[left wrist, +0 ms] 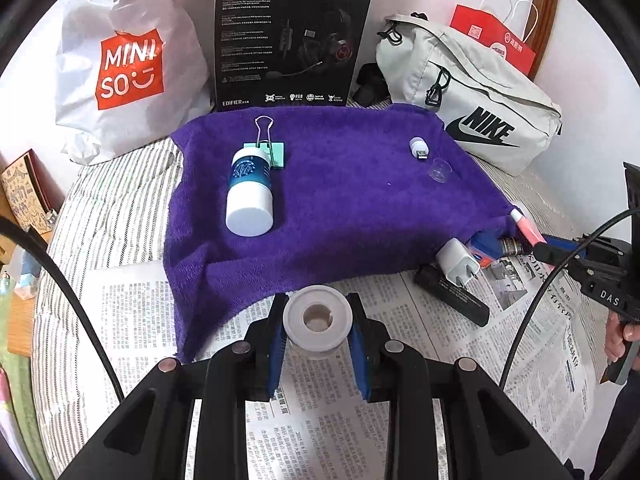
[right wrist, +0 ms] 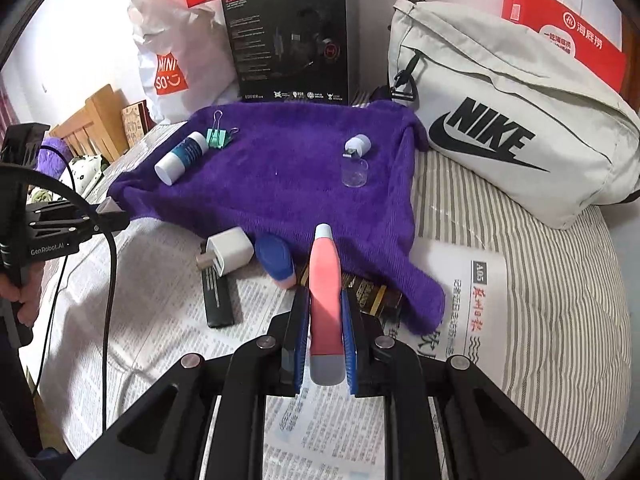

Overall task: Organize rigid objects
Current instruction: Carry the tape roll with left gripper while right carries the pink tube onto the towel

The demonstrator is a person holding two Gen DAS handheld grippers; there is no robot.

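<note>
My left gripper (left wrist: 318, 302) is shut on a white tape roll (left wrist: 296, 316), held just above the near edge of the purple towel (left wrist: 340, 200). My right gripper (right wrist: 324, 294) is shut on a pink pen with a grey end (right wrist: 325, 264), lifted over the towel's near corner (right wrist: 280, 192). On the towel lie a white-and-blue bottle (left wrist: 250, 192), a green binder clip (left wrist: 276, 154), a small white USB plug (left wrist: 418, 149) and a clear cap (left wrist: 440, 170). The right gripper (left wrist: 548, 250) with the pen (left wrist: 528, 228) shows at the right of the left wrist view.
On the newspaper (right wrist: 160, 300) by the towel lie a white charger (right wrist: 228, 250), a black stick (right wrist: 218, 296), a blue-capped item (right wrist: 276, 258) and a dark packet (right wrist: 372, 296). Behind stand a Miniso bag (left wrist: 128, 64), a black headset box (left wrist: 288, 36) and a Nike bag (right wrist: 500, 120).
</note>
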